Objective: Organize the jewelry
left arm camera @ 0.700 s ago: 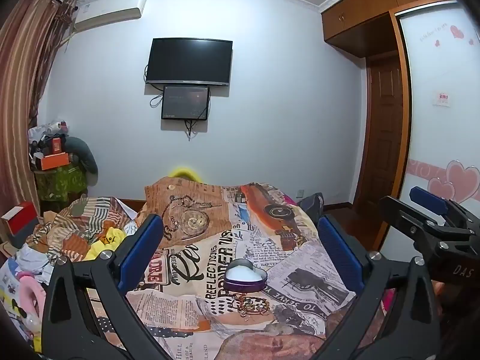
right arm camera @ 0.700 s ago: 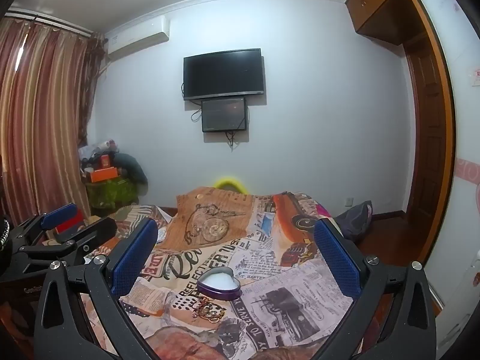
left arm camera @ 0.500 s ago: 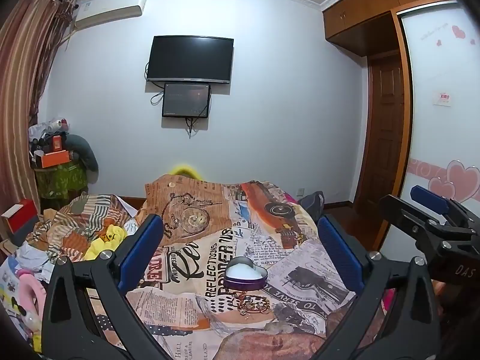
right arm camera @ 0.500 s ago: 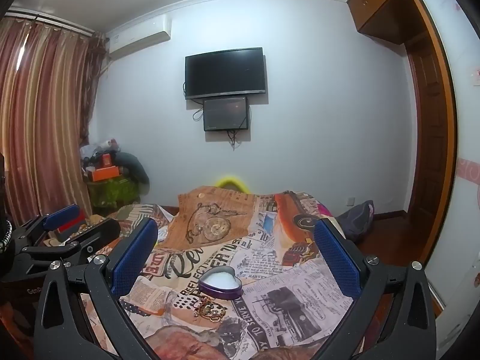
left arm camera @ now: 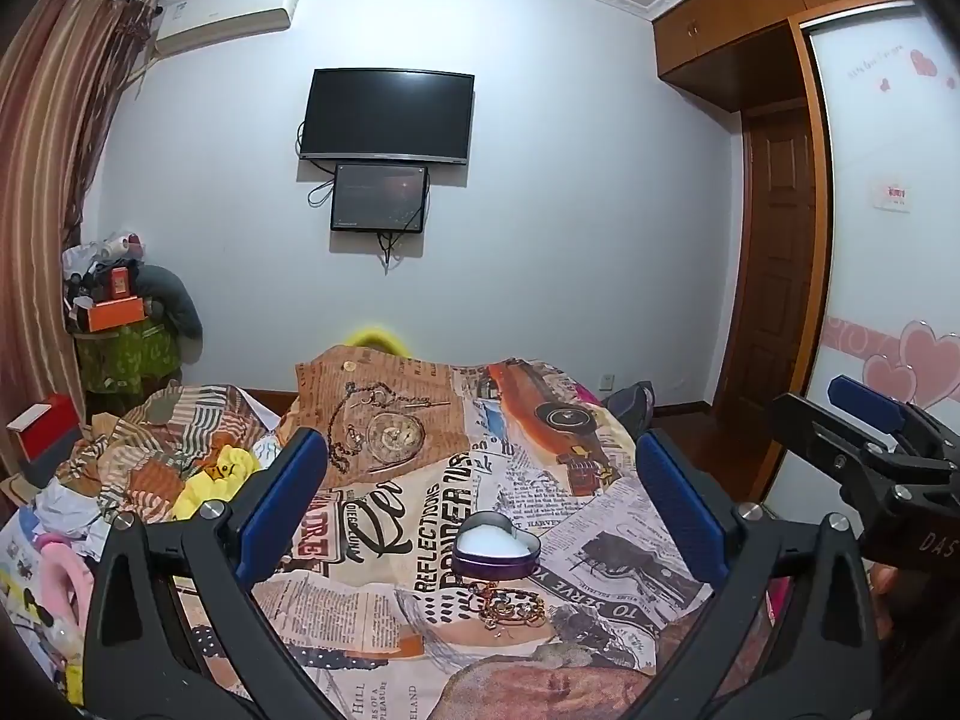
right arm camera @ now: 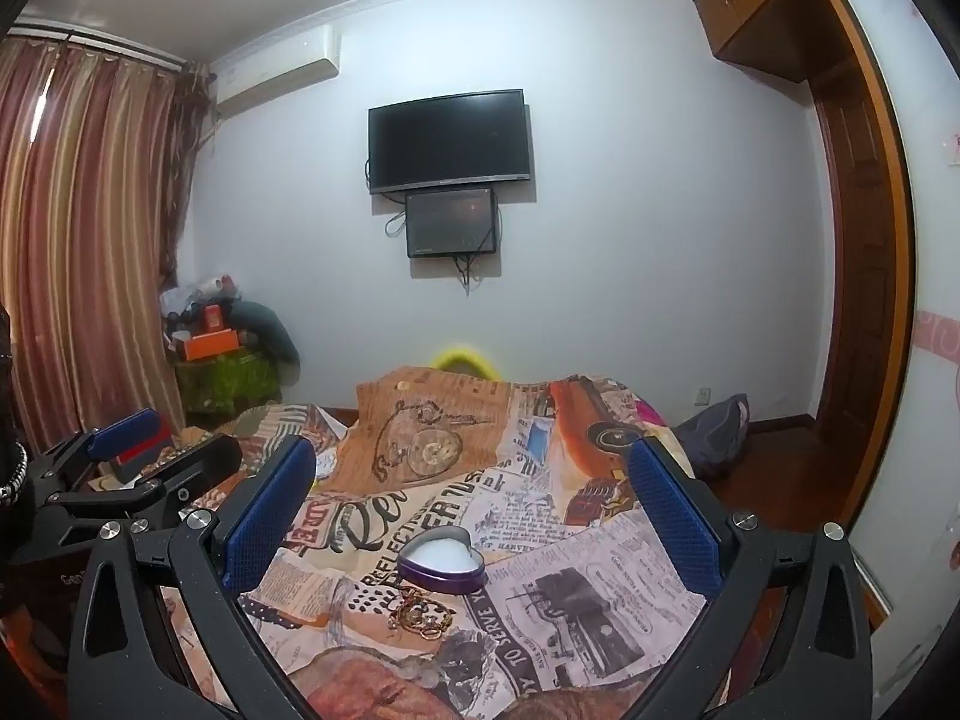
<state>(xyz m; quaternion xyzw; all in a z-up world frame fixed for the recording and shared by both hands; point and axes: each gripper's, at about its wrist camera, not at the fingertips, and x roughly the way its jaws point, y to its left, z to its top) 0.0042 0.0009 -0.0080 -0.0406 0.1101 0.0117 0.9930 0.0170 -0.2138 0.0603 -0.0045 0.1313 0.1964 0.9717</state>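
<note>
A purple heart-shaped tin point(left arm camera: 495, 551) with a white lining sits open on the newspaper-print bedspread point(left arm camera: 420, 480); it also shows in the right wrist view point(right arm camera: 441, 558). A small heap of gold jewelry point(left arm camera: 507, 602) lies just in front of it, also in the right wrist view point(right arm camera: 422, 611). My left gripper point(left arm camera: 480, 498) is open and empty, held above and short of the tin. My right gripper point(right arm camera: 471, 495) is open and empty, likewise short of the tin. Each gripper shows at the edge of the other's view point(left arm camera: 864, 438) point(right arm camera: 150, 456).
Crumpled clothes and a yellow toy point(left arm camera: 216, 474) lie on the bed's left side. A red box point(left arm camera: 45, 432) stands at far left. A cluttered green stand point(left arm camera: 126, 348) is by the curtain. A dark bag point(right arm camera: 717, 429) lies on the floor near the wooden door point(left arm camera: 780, 276).
Both views have shifted slightly; the tin and jewelry sit a little lower and closer between the fingers. Both grippers stay open.
</note>
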